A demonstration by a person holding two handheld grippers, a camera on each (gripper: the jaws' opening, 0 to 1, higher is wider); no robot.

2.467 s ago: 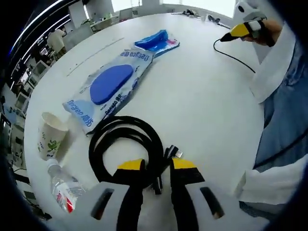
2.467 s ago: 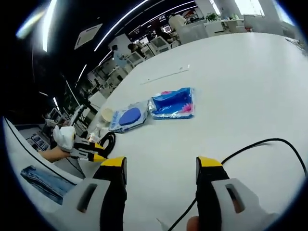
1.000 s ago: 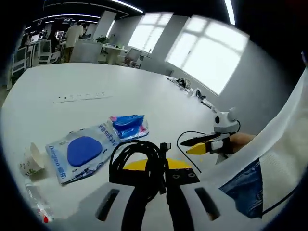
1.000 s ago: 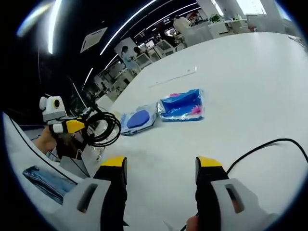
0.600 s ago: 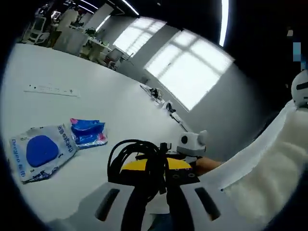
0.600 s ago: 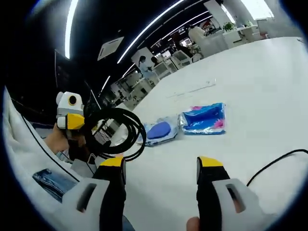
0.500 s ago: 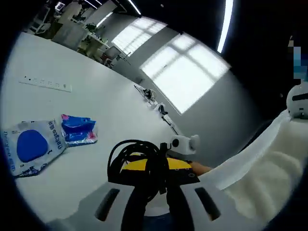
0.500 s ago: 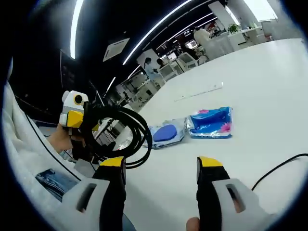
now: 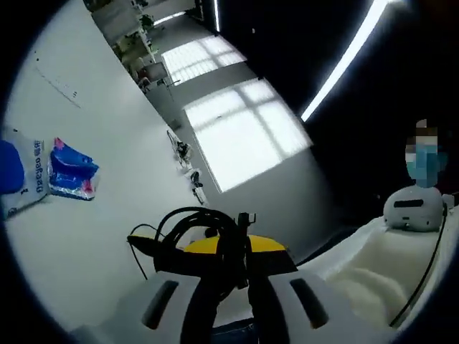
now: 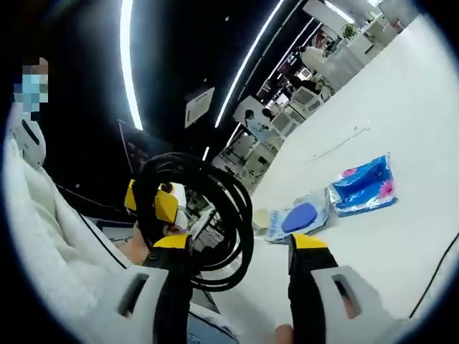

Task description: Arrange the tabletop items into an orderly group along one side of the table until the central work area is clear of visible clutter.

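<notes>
Near, bottom centre: our left gripper (image 9: pixel 226 251), fingers clamped on the coiled black cable (image 9: pixel 204 233), lifted clear for carrying to the side. Right gripper (image 10: pixel 240 247): fingers apart, empty. Far left: blue packets (image 9: pixel 70 170) resting on the bench (image 9: pixel 86 236).

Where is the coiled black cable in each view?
Left gripper view: cable at lower centre, clamped in the left tongs.
Right gripper view: cable left of centre, held up off the table by the left tongs.
Shared landmark: the blue packet on the white table.
</notes>
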